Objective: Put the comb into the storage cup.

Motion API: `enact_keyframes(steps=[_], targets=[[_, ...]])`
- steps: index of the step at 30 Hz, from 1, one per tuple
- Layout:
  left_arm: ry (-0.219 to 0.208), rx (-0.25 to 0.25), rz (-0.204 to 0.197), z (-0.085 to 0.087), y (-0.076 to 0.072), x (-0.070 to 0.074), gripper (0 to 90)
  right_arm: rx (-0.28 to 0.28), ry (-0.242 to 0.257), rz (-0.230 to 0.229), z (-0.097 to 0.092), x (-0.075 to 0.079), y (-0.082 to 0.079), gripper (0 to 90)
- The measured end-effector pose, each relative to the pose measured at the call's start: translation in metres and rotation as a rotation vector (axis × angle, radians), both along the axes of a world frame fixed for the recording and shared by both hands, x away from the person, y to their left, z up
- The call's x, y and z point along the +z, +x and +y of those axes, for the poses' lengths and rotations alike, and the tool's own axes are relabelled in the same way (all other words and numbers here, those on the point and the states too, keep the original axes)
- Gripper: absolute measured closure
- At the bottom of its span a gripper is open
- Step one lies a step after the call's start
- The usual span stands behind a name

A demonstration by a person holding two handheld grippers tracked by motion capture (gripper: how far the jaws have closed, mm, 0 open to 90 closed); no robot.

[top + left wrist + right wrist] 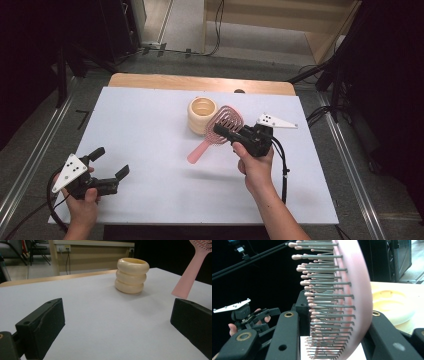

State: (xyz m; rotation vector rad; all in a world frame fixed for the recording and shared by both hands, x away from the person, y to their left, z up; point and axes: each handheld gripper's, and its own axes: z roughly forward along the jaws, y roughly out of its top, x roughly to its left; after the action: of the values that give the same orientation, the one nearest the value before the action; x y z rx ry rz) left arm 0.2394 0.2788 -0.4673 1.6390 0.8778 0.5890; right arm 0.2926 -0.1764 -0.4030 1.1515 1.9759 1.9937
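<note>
A pink hairbrush (231, 118) hangs tilted above the white table, its handle sloping down to the left. My right gripper (220, 131) is shut on the brush's head; in the right gripper view the bristles (329, 305) sit between the two jaws. Just behind the brush stands a cream ribbed cup (202, 115), upright and open at the top. My left gripper (112, 161) is near the table's front left corner, open, with nothing between its jaws. The left gripper view looks across the table at the cup (131, 276) and the brush handle (188, 277).
The white table cover (150, 135) is bare to the left of the cup. A wooden strip (165, 81) runs along the back edge. Beyond it are grey floor, cables and dark stands. Metal rails (35, 150) flank the table.
</note>
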Motion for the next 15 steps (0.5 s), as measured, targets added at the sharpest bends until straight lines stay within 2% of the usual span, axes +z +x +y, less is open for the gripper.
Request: enact_keyframes(steps=[8, 15], targets=[[-0.006, 0.006, 0.01, -0.001, 0.002, -0.007, 0.0, -0.018, 0.001, -0.008, -0.002, 0.002, 0.005, 61.3], [0.008, 0.02, 0.007, -0.001, 0.003, -0.014, 0.0, -0.03, -0.005, -0.022, -0.004, 0.009, 0.007, 61.3]])
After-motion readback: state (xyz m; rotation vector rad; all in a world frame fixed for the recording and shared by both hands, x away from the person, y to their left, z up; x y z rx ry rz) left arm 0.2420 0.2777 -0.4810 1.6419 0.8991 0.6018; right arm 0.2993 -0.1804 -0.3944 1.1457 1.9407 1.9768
